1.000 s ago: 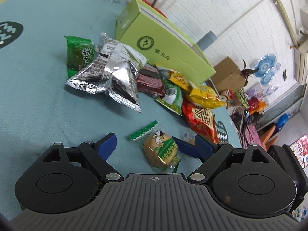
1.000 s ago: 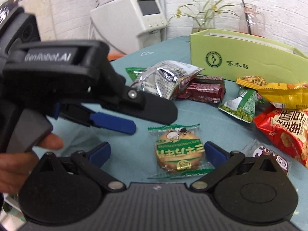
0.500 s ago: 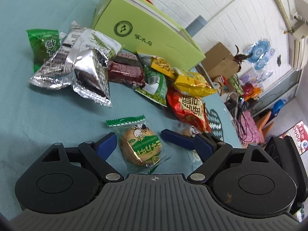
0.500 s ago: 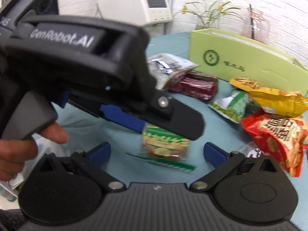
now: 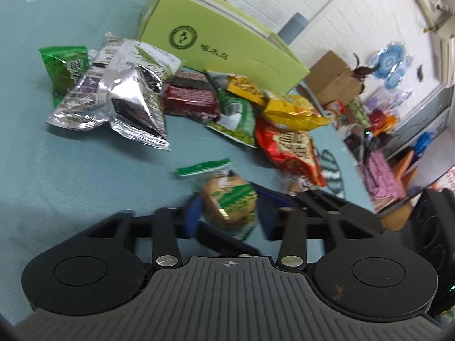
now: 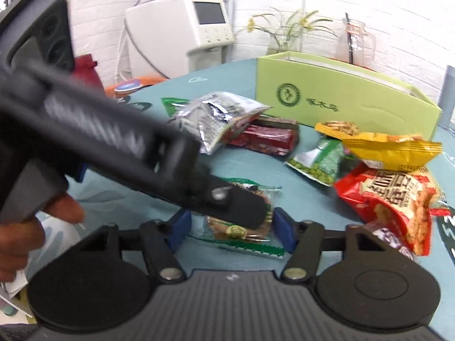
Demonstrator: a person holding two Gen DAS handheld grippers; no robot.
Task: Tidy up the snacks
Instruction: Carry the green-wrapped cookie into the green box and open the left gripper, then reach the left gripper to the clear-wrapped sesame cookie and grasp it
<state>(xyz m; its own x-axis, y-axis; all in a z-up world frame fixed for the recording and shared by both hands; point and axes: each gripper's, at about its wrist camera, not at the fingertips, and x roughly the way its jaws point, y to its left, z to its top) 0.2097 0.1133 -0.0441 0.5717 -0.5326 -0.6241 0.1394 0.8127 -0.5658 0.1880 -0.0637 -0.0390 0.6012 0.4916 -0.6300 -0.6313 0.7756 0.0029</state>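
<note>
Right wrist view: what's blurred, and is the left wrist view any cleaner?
Right wrist view: the left claw across the frame is motion-smeared, the green box crisp. Left wrist view: the biscuit packet is smeared, the silver packets sharp.

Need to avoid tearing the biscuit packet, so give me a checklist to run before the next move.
1. Left tool shut on the biscuit packet: ok.
2. Only one tool on the packet: not ok. The right tool has its jaws closing around it too, with the pads not clearly pressing.
3. Packet lifted clear of the tablecloth: cannot tell, the view is blurred.
4. Green box open on top: ok.
5. Low path to the box free: not ok. The silver bag and red bars lie between.
</note>
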